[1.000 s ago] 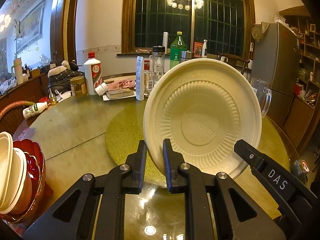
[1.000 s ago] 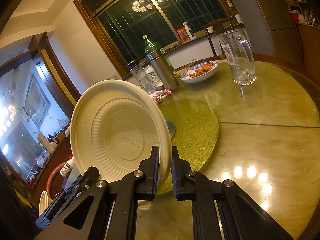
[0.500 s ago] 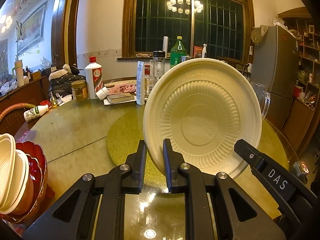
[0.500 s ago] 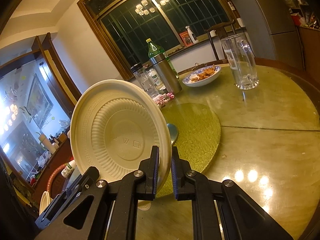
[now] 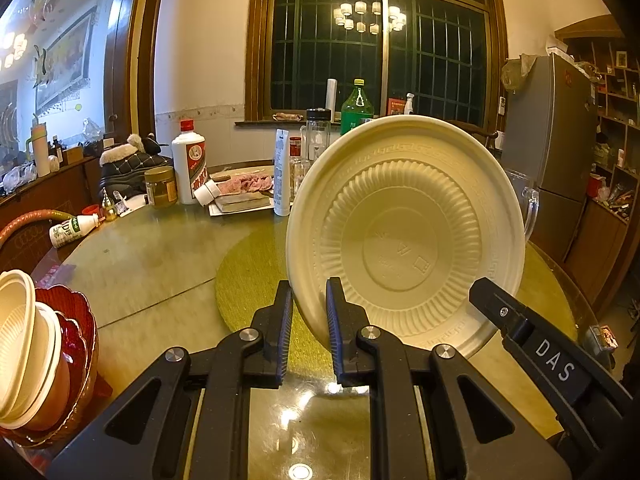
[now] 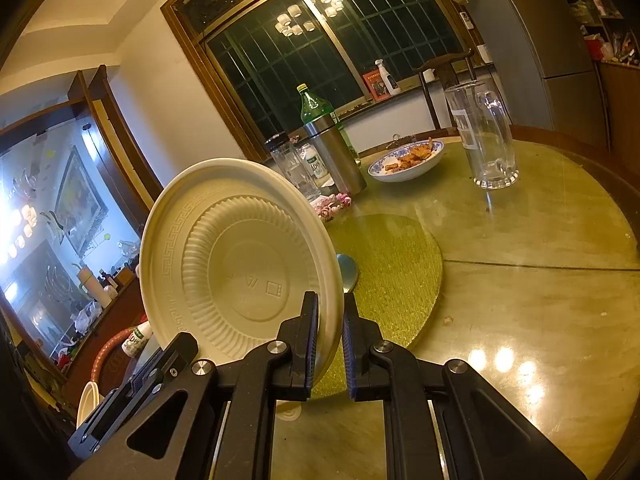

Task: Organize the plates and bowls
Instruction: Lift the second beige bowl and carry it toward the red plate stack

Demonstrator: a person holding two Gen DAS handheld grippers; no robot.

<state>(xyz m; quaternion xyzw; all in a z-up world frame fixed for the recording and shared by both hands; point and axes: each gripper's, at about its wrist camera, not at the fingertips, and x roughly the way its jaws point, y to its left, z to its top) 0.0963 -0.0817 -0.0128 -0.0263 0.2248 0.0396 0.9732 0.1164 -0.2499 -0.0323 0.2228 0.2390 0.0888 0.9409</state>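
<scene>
A cream disposable plate (image 5: 404, 236) is held on edge above the round table, its underside facing the cameras. My left gripper (image 5: 308, 300) is shut on its lower left rim. My right gripper (image 6: 331, 316) is shut on the plate's opposite rim; the plate (image 6: 236, 268) fills the left of the right wrist view. The right gripper's body shows at the lower right of the left wrist view (image 5: 532, 340). A stack of cream bowls (image 5: 24, 344) sits in a red glass bowl (image 5: 76, 360) at the table's left edge.
A green round mat (image 6: 396, 272) lies mid-table. A blue-patterned bowl of food (image 6: 408, 160), a glass mug (image 6: 486, 140), a steel flask (image 6: 336, 156) and bottles (image 5: 189, 168) stand at the back. A fridge (image 5: 548, 132) stands right.
The plate stays gripped by both grippers. The views have shifted slightly, with the table and background sliding a little; the bowl stack sits slightly more into view at left.
</scene>
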